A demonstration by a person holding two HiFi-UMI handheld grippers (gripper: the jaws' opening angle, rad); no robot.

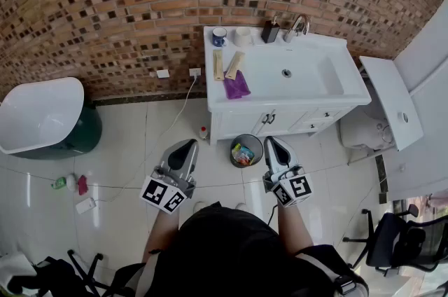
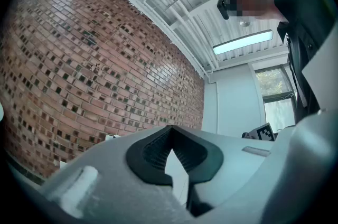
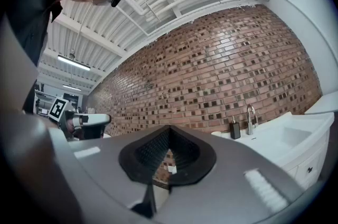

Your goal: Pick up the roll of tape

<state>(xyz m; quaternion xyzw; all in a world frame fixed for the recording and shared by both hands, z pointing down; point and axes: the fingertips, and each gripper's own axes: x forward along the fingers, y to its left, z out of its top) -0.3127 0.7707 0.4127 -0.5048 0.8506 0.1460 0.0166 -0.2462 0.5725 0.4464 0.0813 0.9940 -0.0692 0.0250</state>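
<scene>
On the back left corner of the white vanity counter (image 1: 353, 90), just beside a blue mug (image 1: 219, 36), stands a pale squat round object (image 1: 243, 36), the only thing here shaped like a roll of tape. It is too small in the head view to tell tape from a cup; it reads as off-white, with no print to be made out. Neither gripper view shows it. Further along the back edge stand a dark soap bottle (image 1: 270, 31) and a chrome faucet (image 1: 297, 25); no label can be read on either. Two flat wooden pieces (image 1: 218, 65) and a purple cloth (image 1: 236, 85) lie on the counter's left end, apart from the round object. The only clear markings are the black-and-white square patterns on the grippers' cubes, which carry no letters. Below the counter sits a round grey waste bin (image 1: 256, 145) holding colourful scraps too blurred to name. The left gripper (image 1: 183, 147) and the right gripper (image 1: 274, 144) hang over the pale tiled floor (image 1: 126, 148), well apart from the counter, each with its jaws pressed together and nothing between them. The person's dark-clothed body fills the bottom of the head view, and a white bathtub (image 1: 38, 113) and a black office chair (image 1: 392, 239) are cut off at the frame's edges.
</scene>
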